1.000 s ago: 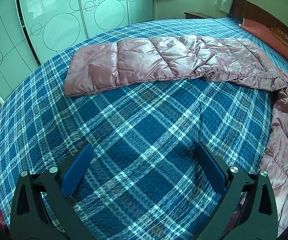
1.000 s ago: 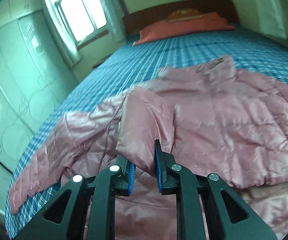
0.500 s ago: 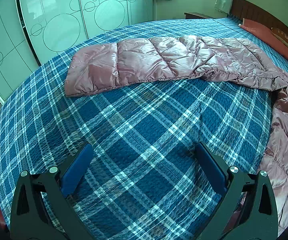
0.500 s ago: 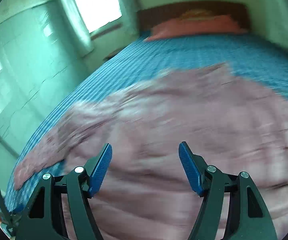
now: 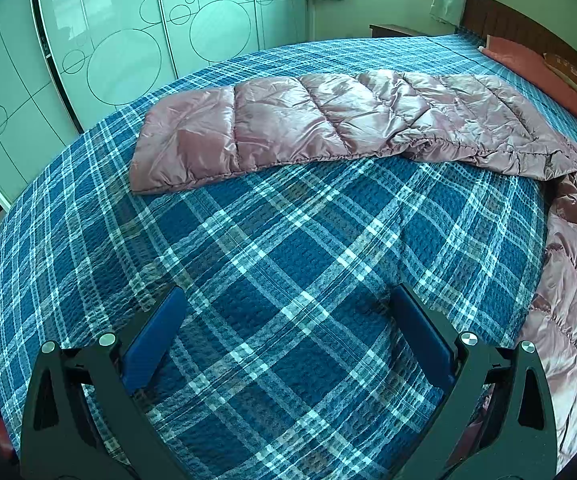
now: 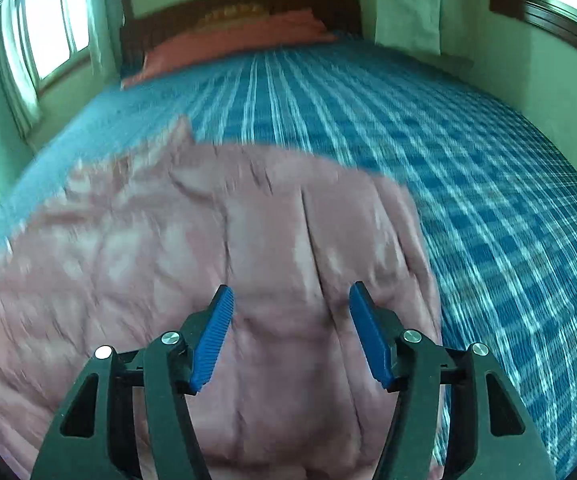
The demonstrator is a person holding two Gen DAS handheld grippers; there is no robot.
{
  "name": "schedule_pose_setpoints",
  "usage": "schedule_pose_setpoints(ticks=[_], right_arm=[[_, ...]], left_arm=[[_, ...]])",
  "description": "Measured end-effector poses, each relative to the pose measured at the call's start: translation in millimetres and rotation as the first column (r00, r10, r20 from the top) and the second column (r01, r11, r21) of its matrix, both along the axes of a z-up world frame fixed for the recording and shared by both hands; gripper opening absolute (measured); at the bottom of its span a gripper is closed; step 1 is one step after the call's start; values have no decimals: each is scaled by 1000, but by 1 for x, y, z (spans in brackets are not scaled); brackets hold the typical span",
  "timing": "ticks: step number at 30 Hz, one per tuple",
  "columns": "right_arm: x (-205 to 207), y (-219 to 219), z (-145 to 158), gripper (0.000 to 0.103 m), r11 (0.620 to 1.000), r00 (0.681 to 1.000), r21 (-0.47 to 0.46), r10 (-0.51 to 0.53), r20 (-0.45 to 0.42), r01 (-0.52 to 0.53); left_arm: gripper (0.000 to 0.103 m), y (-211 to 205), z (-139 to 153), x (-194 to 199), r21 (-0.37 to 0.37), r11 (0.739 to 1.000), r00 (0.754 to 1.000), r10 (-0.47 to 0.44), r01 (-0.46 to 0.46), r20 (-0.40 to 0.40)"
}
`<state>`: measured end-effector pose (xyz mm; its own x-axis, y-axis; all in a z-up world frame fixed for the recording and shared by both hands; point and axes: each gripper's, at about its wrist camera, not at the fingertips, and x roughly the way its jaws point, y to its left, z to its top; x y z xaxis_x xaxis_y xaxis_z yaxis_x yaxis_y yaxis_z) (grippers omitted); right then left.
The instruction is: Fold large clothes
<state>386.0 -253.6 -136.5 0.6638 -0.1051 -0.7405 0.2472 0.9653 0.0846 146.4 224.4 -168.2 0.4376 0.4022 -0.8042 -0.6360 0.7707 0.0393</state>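
Pink quilted jacket (image 5: 328,120) spread on blue plaid bed (image 5: 288,260), sleeve stretched sideways. Left hand-held gripper (image 5: 288,328) wide apart over bare bedspread; right hand-held gripper (image 6: 290,332) apart above jacket, empty.

No text, label, brand, number or sign can be read in either view. Only thin drawn circles are seen on the wardrobe doors (image 5: 128,60), and a gold pattern on the pillow (image 5: 568,72) at the headboard is too small and blurred to be made out.
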Motion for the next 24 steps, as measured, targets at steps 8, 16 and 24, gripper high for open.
schedule_pose_setpoints(ticks=[8,16,24], right_arm=[[6,2,-9,66,999,998,-31,23,-52,-25],[-31,21,-26,66,998,998,-48,50,-40,-52],[-51,26,-8,67,999,999,-17,49,-4,-49]], left_arm=[[101,0,-1,0,-4,1000,1000,0,0,5],[101,4,0,-1,-15,1000,1000,1,-1,7],[101,31,12,-7,-107,994,999,-27,31,45]])
